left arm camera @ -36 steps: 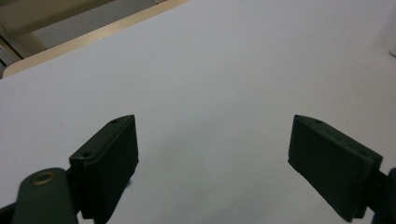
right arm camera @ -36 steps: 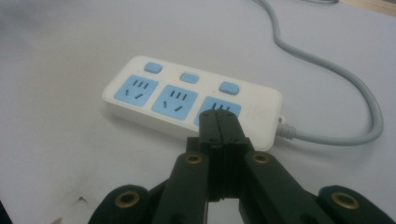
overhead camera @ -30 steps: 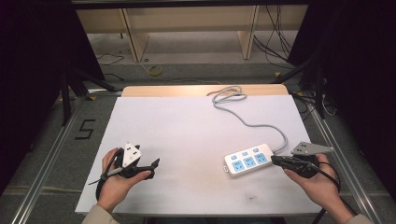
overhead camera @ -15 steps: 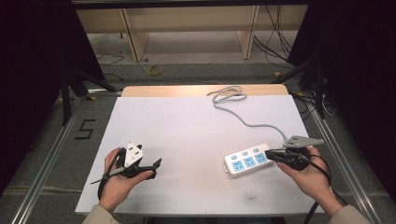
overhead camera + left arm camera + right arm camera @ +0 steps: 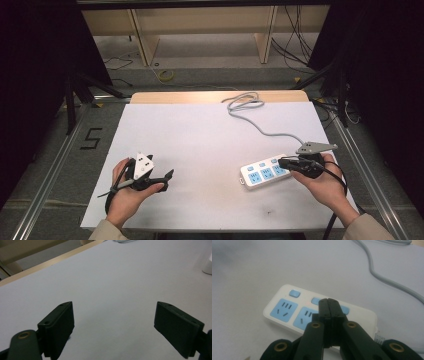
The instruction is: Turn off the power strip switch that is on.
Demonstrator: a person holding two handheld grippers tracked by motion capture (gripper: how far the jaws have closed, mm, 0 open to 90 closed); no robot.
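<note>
Item: white power strip (image 5: 265, 171), lower right of the high view on the bench (image 5: 200, 135), grey cord (image 5: 260, 117) trailing to upper centre. Right tongs (image 5: 283, 162), pressed together, have advanced over its blue switches since a second ago; likely about to press one. Left tongs (image 5: 167, 176) spread, idle, lower left.

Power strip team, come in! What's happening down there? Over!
Left gripper open, empty, over bare table. Right gripper shut, tips above the power strip, by its blue switches. Cord trails away; nothing in the way.
</note>
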